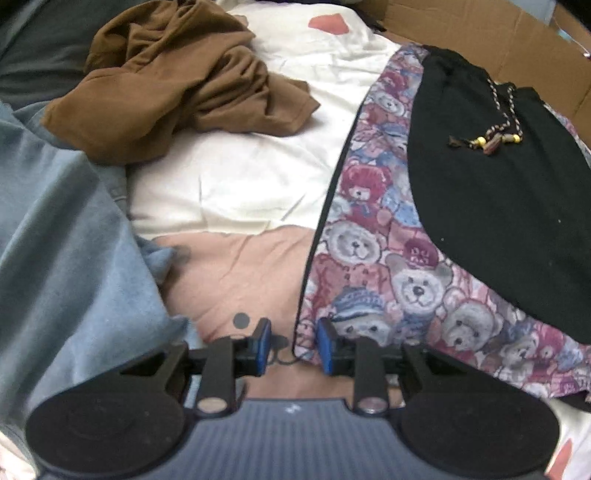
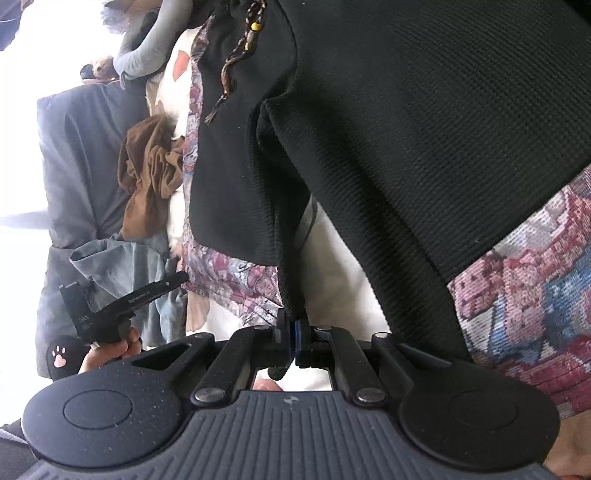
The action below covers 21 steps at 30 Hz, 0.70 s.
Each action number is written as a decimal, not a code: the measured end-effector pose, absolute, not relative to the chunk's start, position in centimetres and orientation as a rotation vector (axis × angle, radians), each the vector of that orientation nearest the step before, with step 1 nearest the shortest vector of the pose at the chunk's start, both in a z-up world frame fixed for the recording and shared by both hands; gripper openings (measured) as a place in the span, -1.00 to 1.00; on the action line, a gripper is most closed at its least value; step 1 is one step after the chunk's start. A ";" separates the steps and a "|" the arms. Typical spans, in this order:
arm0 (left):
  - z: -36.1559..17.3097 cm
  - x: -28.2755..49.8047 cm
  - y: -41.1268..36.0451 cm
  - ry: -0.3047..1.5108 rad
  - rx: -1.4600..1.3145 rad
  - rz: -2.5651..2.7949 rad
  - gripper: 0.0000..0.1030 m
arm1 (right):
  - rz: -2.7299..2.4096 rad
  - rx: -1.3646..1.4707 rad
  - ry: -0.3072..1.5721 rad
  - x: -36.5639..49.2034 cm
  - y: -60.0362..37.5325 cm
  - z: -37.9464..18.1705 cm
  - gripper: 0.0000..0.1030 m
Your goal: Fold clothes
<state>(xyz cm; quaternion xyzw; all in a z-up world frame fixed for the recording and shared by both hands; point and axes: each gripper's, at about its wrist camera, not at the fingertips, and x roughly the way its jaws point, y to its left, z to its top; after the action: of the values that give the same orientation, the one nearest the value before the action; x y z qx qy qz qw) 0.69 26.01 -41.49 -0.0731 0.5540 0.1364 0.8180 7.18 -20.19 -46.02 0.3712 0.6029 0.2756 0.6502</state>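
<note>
**Two grippers over a bed of clothes, one garment pinched**

Left wrist view, left to right. A blue-grey garment (image 1: 62, 236) fills the left edge; a crumpled brown garment (image 1: 177, 81) lies beyond it on a cream bedcover (image 1: 236, 181) with pink patches. The left gripper (image 1: 291, 343) points steeply down at the cover. Its blue-padded jaws are parted by a modest gap and nothing lies between them; the right pad sits just over the near edge of a teddy-bear print garment (image 1: 369, 258), without pressing on it. To the right, a black garment (image 1: 509, 206) lies spread on top of the print one, a braided drawstring with yellow beads (image 1: 495, 136) resting on it. Brown cardboard (image 1: 480, 33) stands behind.

Right wrist view, left to right. A hand (image 2: 107, 350) holds the left gripper (image 2: 173, 278), a black tool with small white lettering too blurred to read with certainty; a black cuff beside it carries a pink paw-print. The brown garment (image 2: 151, 173) and the blue-grey garment (image 2: 122, 262) lie further in. At centre, the right gripper (image 2: 295, 345) has its pads pressed together on a hanging fold of the black garment (image 2: 424, 129), which is lifted off the cover and drapes across the upper right. The teddy-bear print garment (image 2: 535, 314) shows beneath it at lower right.
</note>
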 end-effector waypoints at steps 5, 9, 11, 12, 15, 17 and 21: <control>-42.4 0.8 25.5 1.188 -0.135 0.272 -0.44 | 0.618 0.842 1.376 7.1 -20.1 -46.1 -1.00; -43.0 0.8 25.7 1.187 -0.166 0.269 -0.71 | 0.609 0.830 1.375 7.2 -20.0 -46.0 -1.00; -42.8 0.9 25.4 1.193 -0.166 0.248 -0.86 | 0.608 0.827 1.375 7.2 -20.0 -45.9 -1.00; -42.5 1.0 25.3 1.193 -0.156 0.244 -0.89 | 0.608 0.825 1.376 7.3 -19.9 -45.9 -1.00; -41.0 1.1 25.4 1.172 -0.133 0.239 -0.90 | 0.605 0.814 1.378 7.4 -19.9 -45.5 -1.00; -39.7 1.4 25.6 1.151 -0.119 0.235 -0.90 | 0.603 0.786 1.386 7.5 -20.0 -45.0 -1.00; -37.6 2.3 26.1 1.123 -0.107 0.231 -0.90 | 0.604 0.741 1.394 7.7 -20.0 -44.2 -1.00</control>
<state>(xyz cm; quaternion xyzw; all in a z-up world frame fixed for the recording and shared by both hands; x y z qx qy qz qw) 2.29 26.10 -37.62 -0.0505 0.5309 0.1093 0.8388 7.74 -20.03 -44.18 0.3279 0.6168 0.2673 0.6638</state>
